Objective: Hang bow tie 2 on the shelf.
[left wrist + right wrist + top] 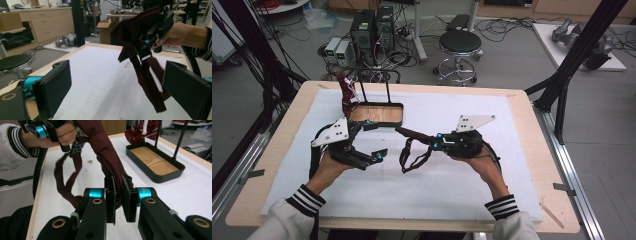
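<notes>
Right gripper view: we see our right hand-held gripper clamped on the dark red patterned fabric necktie, lifted above the white-covered desk; our left hand-held gripper stands apart.

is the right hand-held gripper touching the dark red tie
Touching. In the right gripper view the right hand-held gripper has its jaws closed on the dark red tie, with the fabric pinched between the pads.

No text, label, brand, number or sign could be read in any view; nothing on the table or the equipment behind it bore legible lettering.
</notes>
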Demonstrator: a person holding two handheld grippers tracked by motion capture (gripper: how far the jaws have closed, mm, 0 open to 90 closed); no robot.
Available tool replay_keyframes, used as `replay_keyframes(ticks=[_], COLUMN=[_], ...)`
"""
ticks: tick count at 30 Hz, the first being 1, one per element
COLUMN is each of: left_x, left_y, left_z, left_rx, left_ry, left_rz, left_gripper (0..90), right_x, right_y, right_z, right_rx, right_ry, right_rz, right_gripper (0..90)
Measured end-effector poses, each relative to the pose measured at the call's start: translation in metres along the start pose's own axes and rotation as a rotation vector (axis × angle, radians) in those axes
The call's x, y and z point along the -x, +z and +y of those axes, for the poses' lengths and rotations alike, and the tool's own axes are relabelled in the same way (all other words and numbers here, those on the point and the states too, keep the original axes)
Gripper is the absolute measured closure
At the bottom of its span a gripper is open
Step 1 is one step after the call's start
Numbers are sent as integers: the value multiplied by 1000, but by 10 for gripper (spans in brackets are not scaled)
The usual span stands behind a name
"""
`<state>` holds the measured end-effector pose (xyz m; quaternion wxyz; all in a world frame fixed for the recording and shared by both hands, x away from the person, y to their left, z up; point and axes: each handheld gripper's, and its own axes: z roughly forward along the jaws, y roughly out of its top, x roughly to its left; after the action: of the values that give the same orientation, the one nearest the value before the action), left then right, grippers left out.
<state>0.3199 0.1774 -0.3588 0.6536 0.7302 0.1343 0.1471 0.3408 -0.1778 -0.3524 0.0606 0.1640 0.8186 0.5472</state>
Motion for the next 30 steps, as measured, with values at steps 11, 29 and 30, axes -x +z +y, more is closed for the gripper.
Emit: replay_keyframes(ticks=[11,29,30], left_x=[7,9,9], left_y=[15,30,31], left_z=[5,10,10], left_rx=[-24,-67,-75], left_ry=[14,52,51], left_rz=[-35,-80,-79], left_gripper=[91,365,384], right_x=[-3,-2,-1], right_y=[14,18,18], right_z=[-2,-3,-3], right_rx=[-31,-38,-41], right_ry=[4,-8,-10], right_rz=[35,48,49], right_gripper=[847,851,851])
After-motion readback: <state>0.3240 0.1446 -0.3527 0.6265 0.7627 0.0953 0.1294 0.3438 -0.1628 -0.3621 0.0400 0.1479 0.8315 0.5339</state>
